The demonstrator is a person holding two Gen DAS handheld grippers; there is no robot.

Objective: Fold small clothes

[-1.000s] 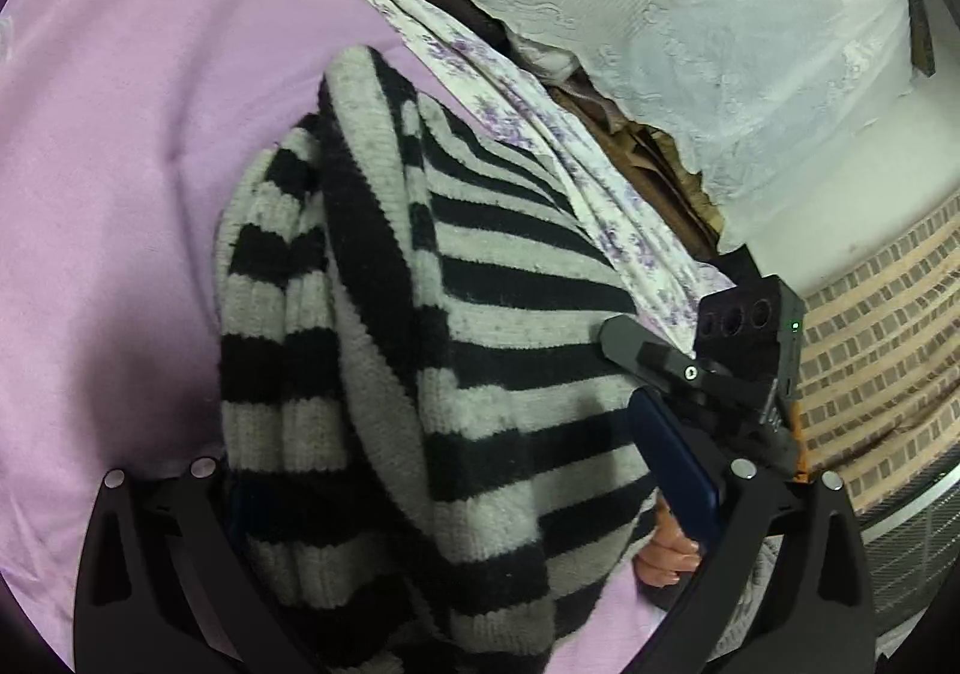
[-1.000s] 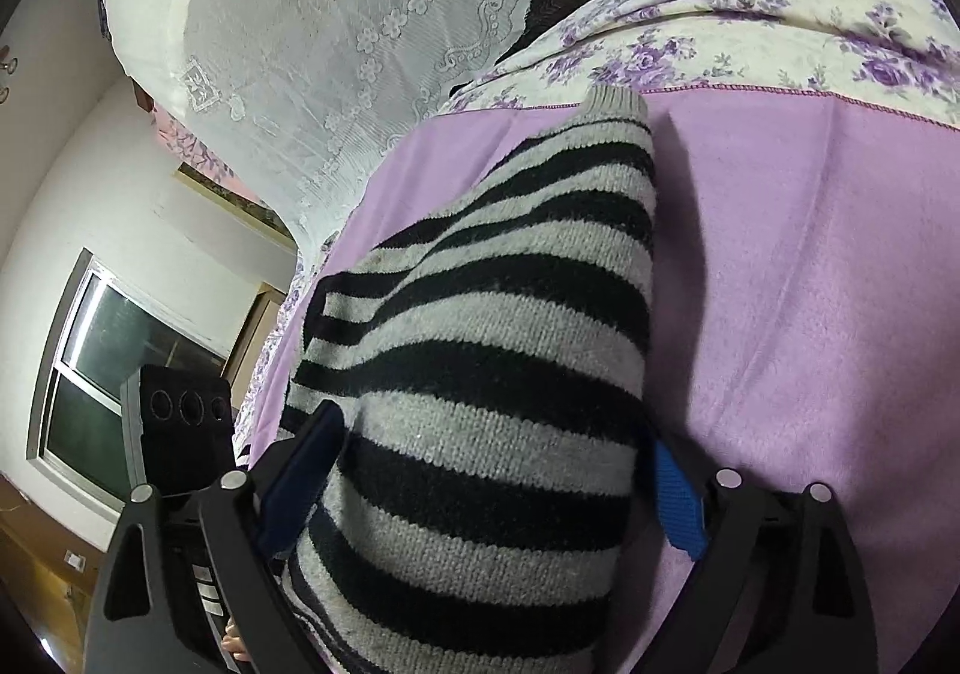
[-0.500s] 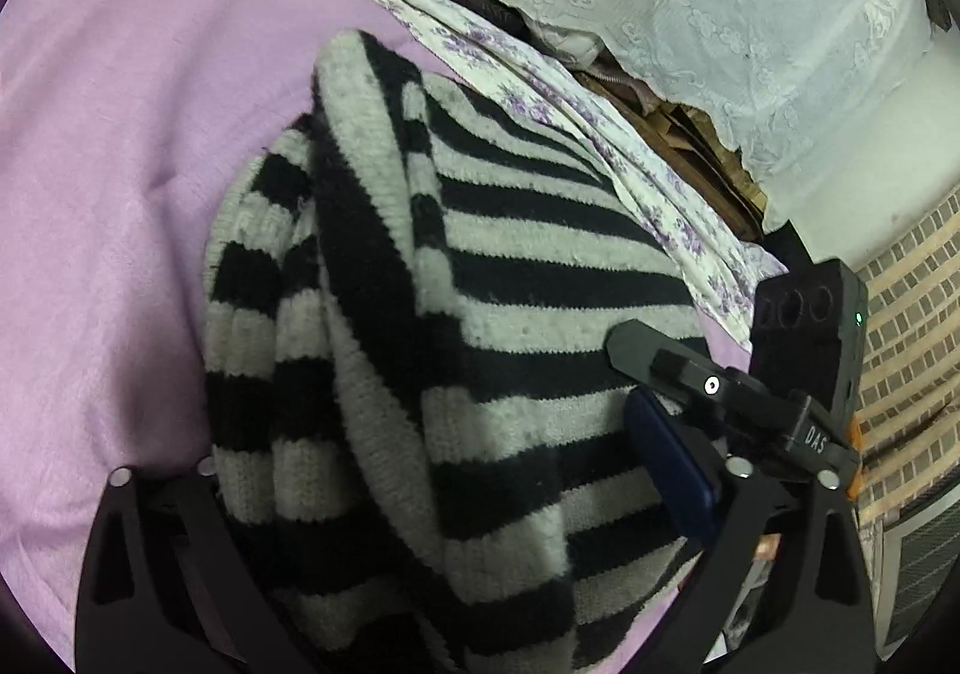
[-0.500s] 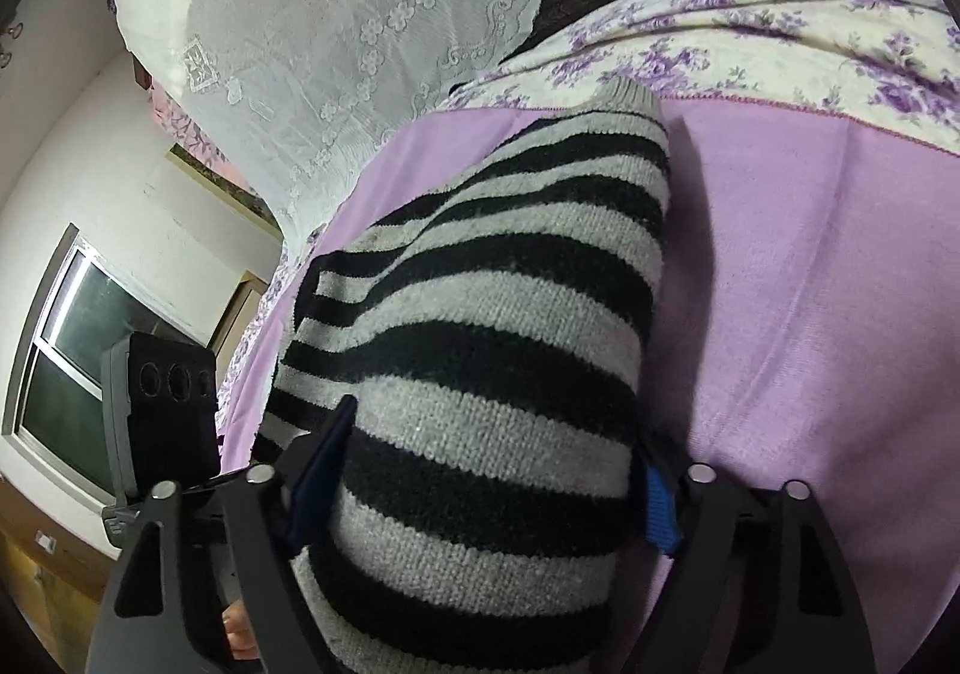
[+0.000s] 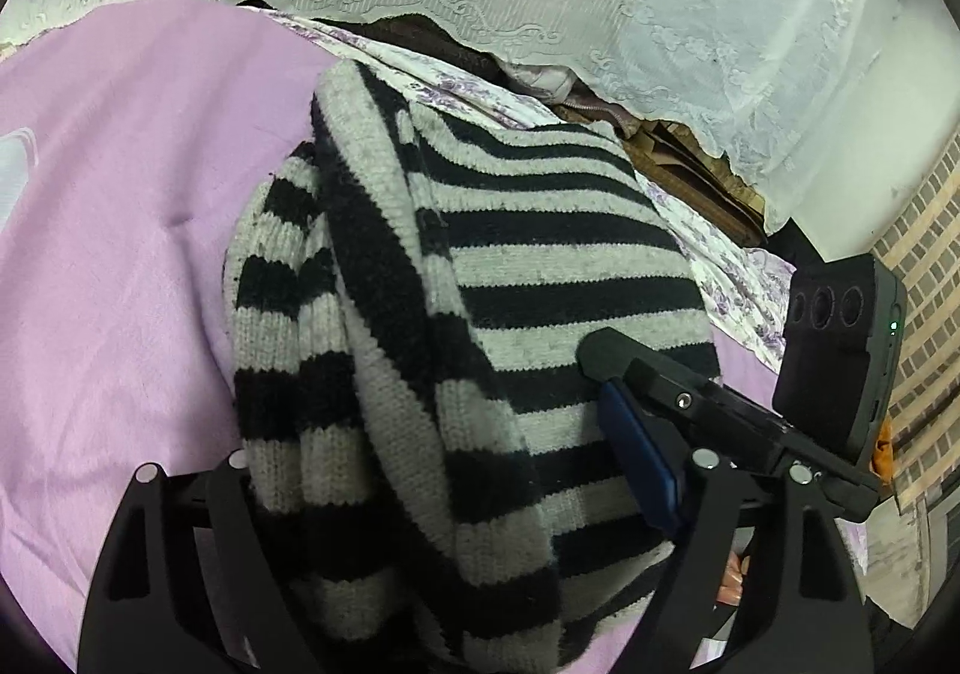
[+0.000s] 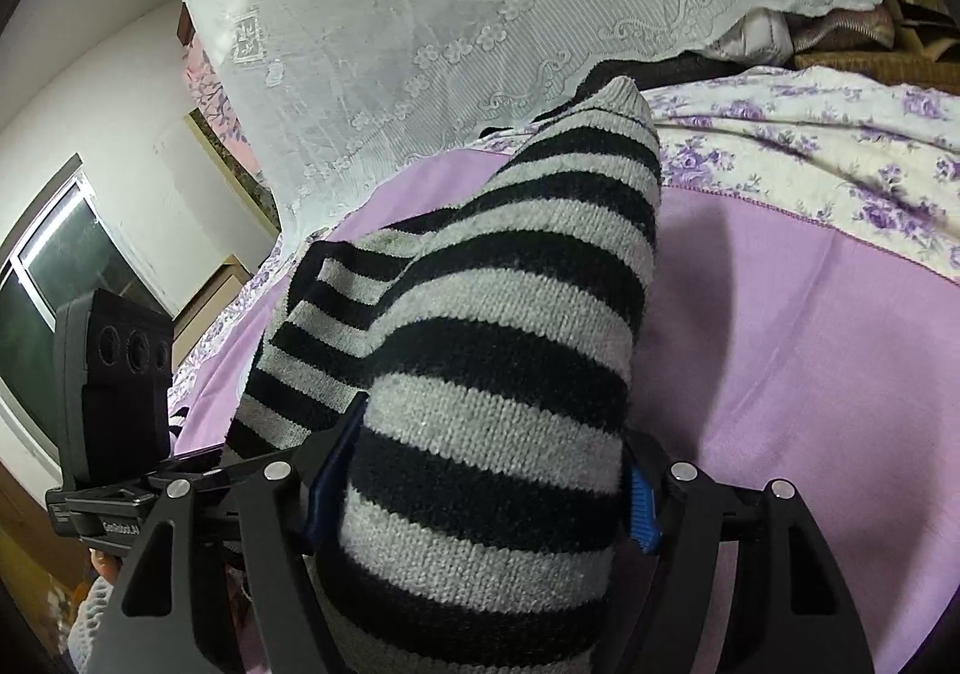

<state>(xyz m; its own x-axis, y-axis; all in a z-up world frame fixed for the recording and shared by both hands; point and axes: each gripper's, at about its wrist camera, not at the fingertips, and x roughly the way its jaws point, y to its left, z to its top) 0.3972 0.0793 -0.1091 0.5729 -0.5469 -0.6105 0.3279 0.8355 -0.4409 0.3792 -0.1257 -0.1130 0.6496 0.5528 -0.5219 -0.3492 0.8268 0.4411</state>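
Above the lilac blanket (image 5: 108, 230), the striped knit sweater (image 5: 456, 314) hangs bunched between both grippers. Left gripper (image 5: 456, 500) clamps its folded edge, and right gripper (image 6: 480, 488) pinches another fold, near the floral sheet (image 6: 828, 146) and lace curtain (image 6: 480, 14).

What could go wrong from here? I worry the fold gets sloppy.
The striped sweater is bunched thickly between the right gripper fingers, so layers may slip unevenly on release. In the left gripper, a twisted band of knit could set a crooked crease. Its far end lies near the floral sheet.
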